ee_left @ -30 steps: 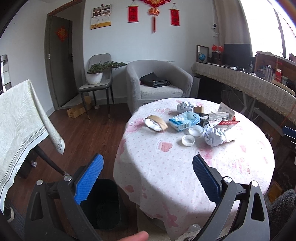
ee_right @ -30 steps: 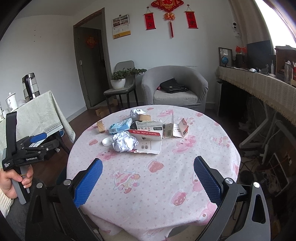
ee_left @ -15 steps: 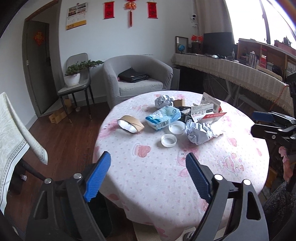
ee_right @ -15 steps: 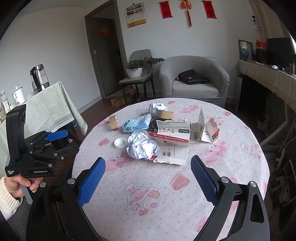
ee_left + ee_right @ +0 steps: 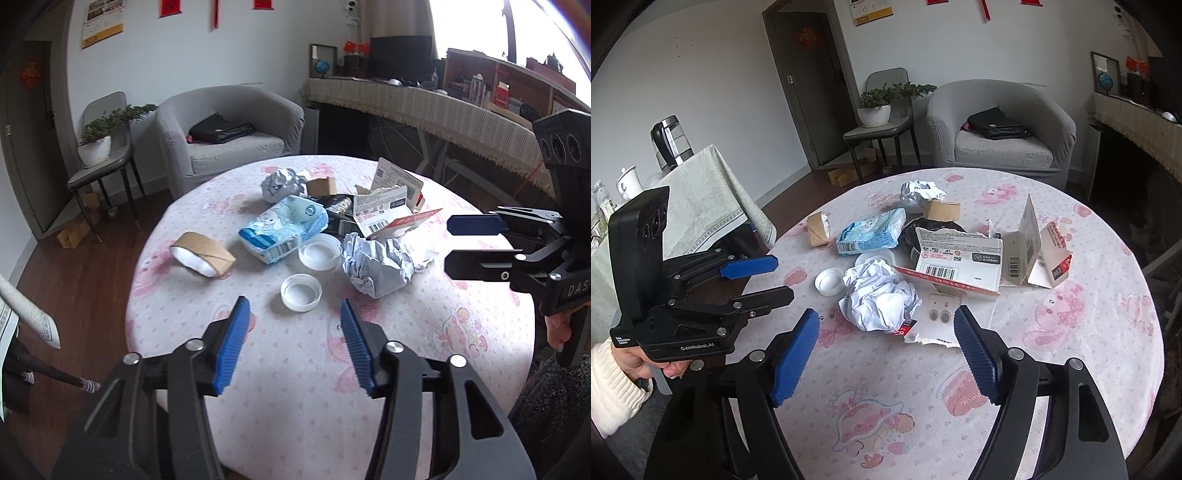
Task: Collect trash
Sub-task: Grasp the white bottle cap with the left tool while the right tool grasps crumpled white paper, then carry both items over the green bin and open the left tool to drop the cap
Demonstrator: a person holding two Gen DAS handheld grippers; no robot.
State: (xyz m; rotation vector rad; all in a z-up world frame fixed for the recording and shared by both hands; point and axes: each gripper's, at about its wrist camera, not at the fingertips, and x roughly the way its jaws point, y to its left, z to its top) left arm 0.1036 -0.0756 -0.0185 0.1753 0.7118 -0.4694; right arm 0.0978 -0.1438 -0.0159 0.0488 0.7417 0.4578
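Trash lies on the round table (image 5: 295,387): a crumpled white paper ball (image 5: 375,266) (image 5: 877,297), two white lids (image 5: 301,292) (image 5: 320,252), a blue tissue pack (image 5: 284,229) (image 5: 872,231), a cardboard tape roll (image 5: 201,253) (image 5: 817,229), torn boxes (image 5: 384,208) (image 5: 956,262) and a foil wad (image 5: 279,184) (image 5: 919,190). My left gripper (image 5: 293,341) is open and empty, just short of the near lid. My right gripper (image 5: 886,356) is open and empty, just short of the paper ball. Each gripper shows in the other's view, the right one (image 5: 476,245) and the left one (image 5: 753,277).
A grey armchair (image 5: 225,136) with a black bag and a chair with a potted plant (image 5: 98,144) stand beyond the table. A long covered sideboard (image 5: 424,107) runs along the right. A cloth-covered side table (image 5: 701,195) with a kettle stands left.
Both grippers have moved forward over the table toward the trash pile. The left one swung right, away from the black bin by the table. Both stay open.
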